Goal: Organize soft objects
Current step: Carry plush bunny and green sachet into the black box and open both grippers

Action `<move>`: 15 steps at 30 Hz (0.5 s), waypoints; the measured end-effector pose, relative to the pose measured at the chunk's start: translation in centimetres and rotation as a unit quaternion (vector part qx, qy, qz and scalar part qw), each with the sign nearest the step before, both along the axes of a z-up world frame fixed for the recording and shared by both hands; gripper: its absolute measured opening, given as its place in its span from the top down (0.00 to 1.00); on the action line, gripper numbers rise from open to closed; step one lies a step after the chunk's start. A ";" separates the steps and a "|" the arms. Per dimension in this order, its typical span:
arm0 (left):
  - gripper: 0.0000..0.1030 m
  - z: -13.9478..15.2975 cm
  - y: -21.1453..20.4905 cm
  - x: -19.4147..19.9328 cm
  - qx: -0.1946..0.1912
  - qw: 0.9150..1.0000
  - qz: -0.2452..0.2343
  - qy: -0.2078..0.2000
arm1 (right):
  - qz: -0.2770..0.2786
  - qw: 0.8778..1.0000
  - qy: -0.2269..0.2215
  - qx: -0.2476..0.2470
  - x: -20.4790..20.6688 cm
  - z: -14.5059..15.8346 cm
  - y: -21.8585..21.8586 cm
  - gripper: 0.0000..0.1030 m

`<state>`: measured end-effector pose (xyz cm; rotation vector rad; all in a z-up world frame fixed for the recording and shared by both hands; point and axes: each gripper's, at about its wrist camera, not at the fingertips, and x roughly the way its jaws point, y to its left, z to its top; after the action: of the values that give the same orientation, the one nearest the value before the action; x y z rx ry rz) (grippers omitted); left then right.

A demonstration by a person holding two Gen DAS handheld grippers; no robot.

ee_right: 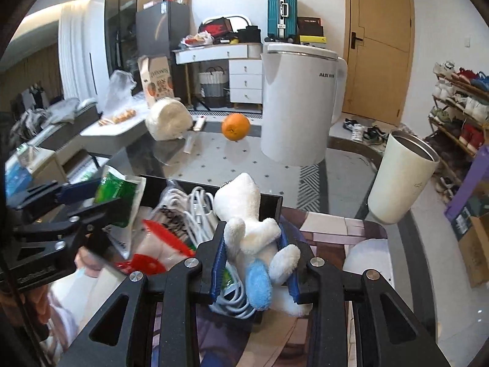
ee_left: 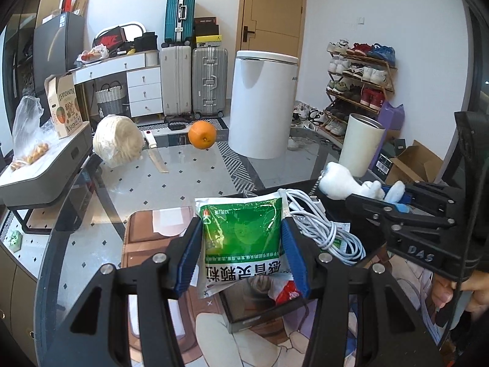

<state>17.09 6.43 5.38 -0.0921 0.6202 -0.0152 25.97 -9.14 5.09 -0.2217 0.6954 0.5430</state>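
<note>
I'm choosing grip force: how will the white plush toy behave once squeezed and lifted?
The white plush toy looks soft; it bulges around the right gripper, so it probably compresses rather than slips. Its limbs and blue tail stick out loosely and will likely flop. It seems light for its size.

lived-in home room, part entryway, part storage. closed wooden door on the far wall, shoe rack full of sneakers to its right, suitcases stacked to its left beside a white drawer desk. patterned tile floor. near side, a glass table carries an orange, a white kettle and a tumbler.
</note>
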 end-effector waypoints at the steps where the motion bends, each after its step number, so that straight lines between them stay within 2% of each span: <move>1: 0.50 0.0 -0.1 0.1 -0.001 1.000 -0.003 0.000 | -0.002 1.000 -0.002 -0.009 0.2 -0.2 0.3 0.69; 8: 0.50 -0.4 -0.5 1.2 0.000 1.000 -0.014 0.008 | 0.005 0.999 -0.009 -0.048 0.7 -0.9 2.3 0.69; 12: 0.50 -0.6 -0.9 1.4 0.000 1.000 -0.025 0.014 | 0.019 0.998 0.013 -0.053 0.8 -1.5 2.6 0.69; 15: 0.50 -0.8 -1.2 1.8 0.003 0.999 -0.030 0.020 | 0.028 0.998 0.013 -0.060 0.5 -2.0 2.8 0.69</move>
<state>18.86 5.24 4.61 -0.0690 0.6618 -0.0691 26.52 -6.36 3.13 -0.3480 0.7492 0.5590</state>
